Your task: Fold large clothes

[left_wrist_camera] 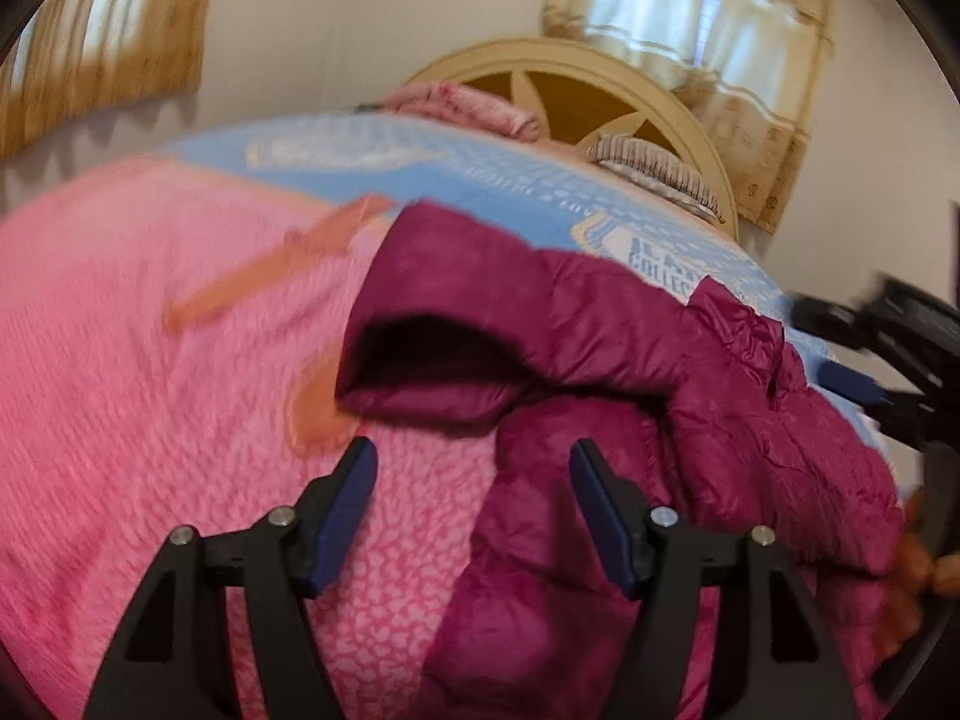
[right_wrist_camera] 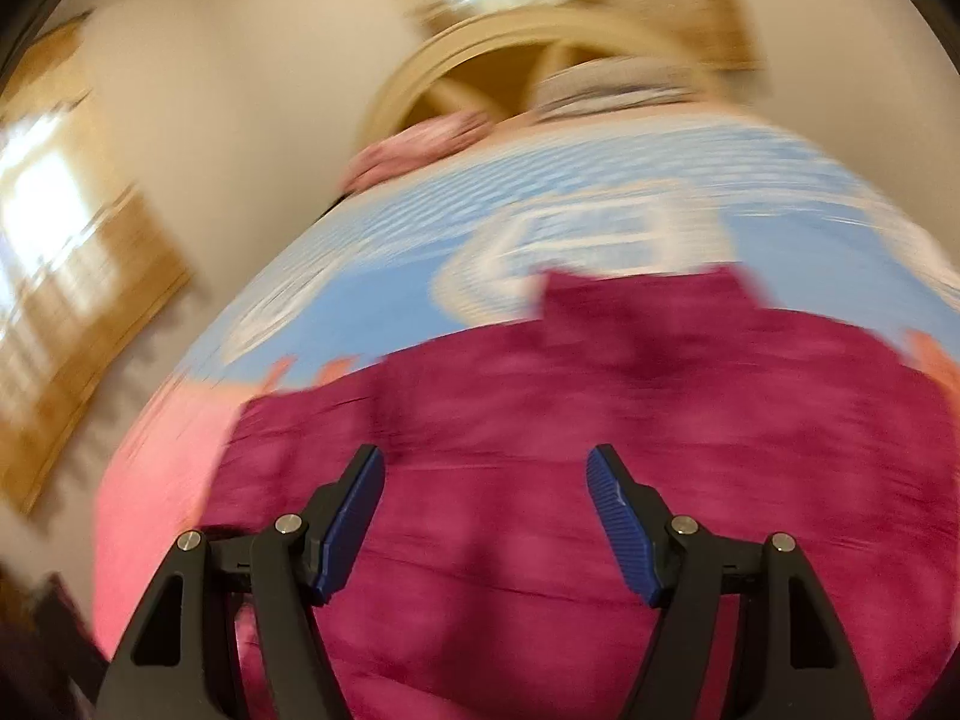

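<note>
Clearance around the magenta puffer jacket (left_wrist_camera: 690, 360) is widest on the pink fleece blanket (left_wrist_camera: 150, 390), which covers the bed toward its left edge; toward the head end a light blue printed sheet (left_wrist_camera: 480, 180) lies bare up to the cream arched headboard (left_wrist_camera: 600, 78). The jacket lies crumpled across the boundary of blanket and sheet, nearer the right edge of the bed, one sleeve cuff (left_wrist_camera: 420, 354) open toward the left. A pink folded bundle (left_wrist_camera: 474, 102) and a striped pillow (left_wrist_camera: 654, 165) rest at the head end against the headboard. Cream walls and curtained windows (left_wrist_camera: 690, 12) surround the bed. The left tool (left_wrist_camera: 474, 468) hovers above the jacket's left margin, jaws spread wide, grasping nothing. The right tool (right_wrist_camera: 486, 474) hovers over the jacket body (right_wrist_camera: 600, 420), jaws likewise spread and empty; that view is heavily motion-blurred.
</note>
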Available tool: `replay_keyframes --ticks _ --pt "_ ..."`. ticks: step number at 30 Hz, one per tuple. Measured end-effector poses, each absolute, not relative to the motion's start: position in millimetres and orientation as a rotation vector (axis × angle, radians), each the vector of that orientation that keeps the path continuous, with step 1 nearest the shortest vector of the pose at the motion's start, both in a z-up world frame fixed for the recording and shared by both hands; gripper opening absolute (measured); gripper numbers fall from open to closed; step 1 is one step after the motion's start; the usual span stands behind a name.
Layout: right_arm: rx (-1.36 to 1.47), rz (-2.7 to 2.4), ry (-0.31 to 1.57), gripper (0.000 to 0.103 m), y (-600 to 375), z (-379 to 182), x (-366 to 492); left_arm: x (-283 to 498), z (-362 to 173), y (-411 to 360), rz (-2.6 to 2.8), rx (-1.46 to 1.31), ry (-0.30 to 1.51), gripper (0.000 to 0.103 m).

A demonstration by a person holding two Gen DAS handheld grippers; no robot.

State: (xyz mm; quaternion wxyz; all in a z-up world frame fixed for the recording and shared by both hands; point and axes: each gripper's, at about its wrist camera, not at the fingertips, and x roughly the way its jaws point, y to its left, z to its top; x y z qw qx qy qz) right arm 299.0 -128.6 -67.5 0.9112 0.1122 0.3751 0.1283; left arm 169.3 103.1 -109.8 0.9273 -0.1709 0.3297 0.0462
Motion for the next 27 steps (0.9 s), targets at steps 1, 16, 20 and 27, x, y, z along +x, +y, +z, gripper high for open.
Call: replay_keyframes --ticks 1,16,20,27 --pt "0.212 0.273 0.803 0.07 -109.2 -73.7 311.4 172.9 -114.4 106.0 0.092 -0.373 0.695 0.076" --pt "0.102 0.352 0.799 0.014 -39.0 -54.4 335.9 172.8 -127.3 104.3 0.026 -0.432 0.71 0.096" --pt "0.161 0.296 0.659 0.014 -81.8 7.6 303.2 173.7 -128.8 105.7 0.023 -0.442 0.707 0.096" --pt "0.256 0.111 0.622 0.014 -195.1 26.1 239.0 178.8 -131.5 105.9 0.032 -0.428 0.716 0.096"
